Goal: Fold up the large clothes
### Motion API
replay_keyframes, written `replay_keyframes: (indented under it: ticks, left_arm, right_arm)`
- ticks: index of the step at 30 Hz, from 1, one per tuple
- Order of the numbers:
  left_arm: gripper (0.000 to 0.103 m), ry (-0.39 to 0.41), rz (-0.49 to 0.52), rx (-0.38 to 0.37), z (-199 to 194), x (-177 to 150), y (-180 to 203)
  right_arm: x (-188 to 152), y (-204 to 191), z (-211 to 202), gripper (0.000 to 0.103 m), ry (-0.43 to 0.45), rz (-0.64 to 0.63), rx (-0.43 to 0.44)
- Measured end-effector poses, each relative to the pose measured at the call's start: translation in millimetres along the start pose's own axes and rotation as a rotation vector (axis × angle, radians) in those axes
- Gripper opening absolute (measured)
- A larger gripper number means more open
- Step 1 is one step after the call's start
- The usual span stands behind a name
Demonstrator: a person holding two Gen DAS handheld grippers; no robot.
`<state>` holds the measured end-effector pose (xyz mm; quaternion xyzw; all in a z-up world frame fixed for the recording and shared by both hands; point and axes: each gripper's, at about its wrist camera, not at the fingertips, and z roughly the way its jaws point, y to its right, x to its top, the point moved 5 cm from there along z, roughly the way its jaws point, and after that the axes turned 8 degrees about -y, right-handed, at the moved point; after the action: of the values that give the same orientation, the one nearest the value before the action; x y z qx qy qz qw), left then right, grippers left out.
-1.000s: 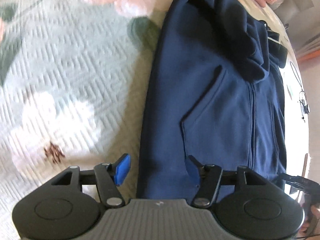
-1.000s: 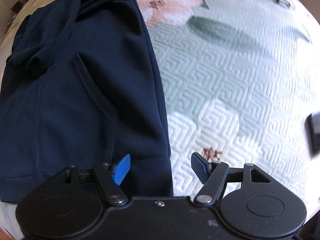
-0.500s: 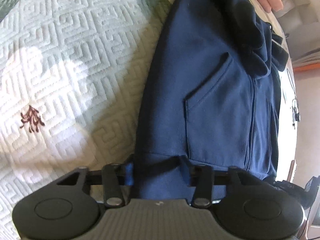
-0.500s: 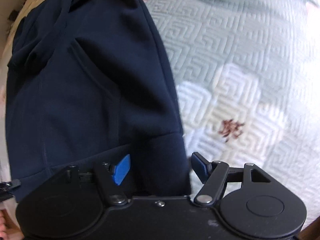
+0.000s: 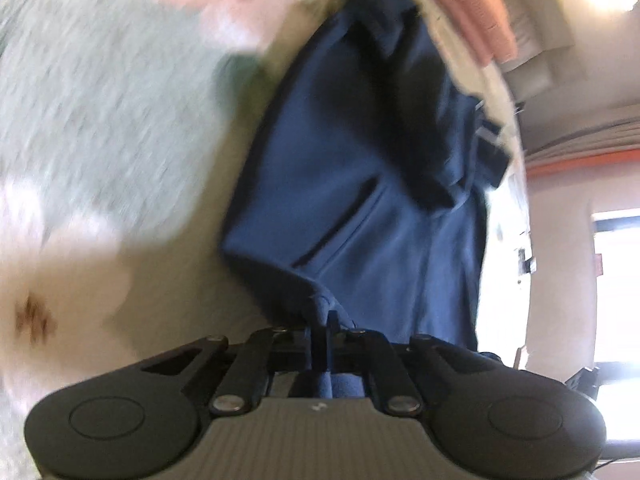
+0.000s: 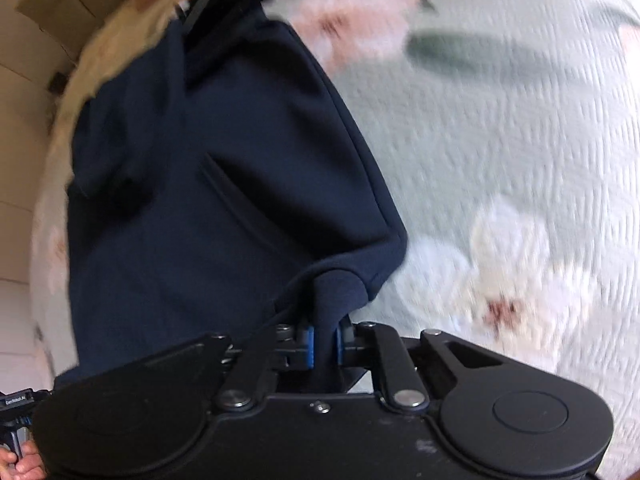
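A navy blue zip hoodie (image 5: 360,184) lies lengthwise on a pale green quilted bedspread (image 5: 100,120), sleeves folded in and hood at the far end. It also shows in the right wrist view (image 6: 208,184). My left gripper (image 5: 322,324) is shut on the hoodie's bottom hem at its left corner, and the cloth is lifted and bunched there. My right gripper (image 6: 324,344) is shut on the hem at the right corner, with a fold of cloth rising between its blue pads. Both views are motion blurred.
The bedspread (image 6: 500,140) has pink and white flower prints. A pink pillow or cloth (image 5: 472,4) lies beyond the hood. The bed's edge and room walls (image 5: 568,184) are to the right in the left wrist view. The other gripper (image 6: 16,408) shows at lower left.
Both grippers went from open above the hem to shut on its two corners. They have lifted the hem off the bed, and the views now tilt up and blur.
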<state>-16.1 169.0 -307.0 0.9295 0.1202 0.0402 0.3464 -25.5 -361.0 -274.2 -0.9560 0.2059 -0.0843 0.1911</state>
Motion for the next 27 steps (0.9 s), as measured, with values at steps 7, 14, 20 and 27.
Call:
replay_keyframes:
  ticks: [7,14,20,27]
  left_arm:
    - [0.007,0.183,0.13,-0.071,-29,97,61]
    - [0.018,0.363,0.181,-0.079,-12,235,108]
    - [0.045,0.349,0.241,0.058,4,277,97]
    - [0.054,0.245,0.415,0.115,29,299,105]
  right_arm:
    - [116,-39,-30,0.01,0.211,-0.075,0.043]
    - [242,-93,-3,0.012,0.338,-0.132,0.046]
    - [271,-109,17,0.077,0.341,-0.271,-0.098]
    - [278,-133,56,0.077,0.287,-0.581,-0.234]
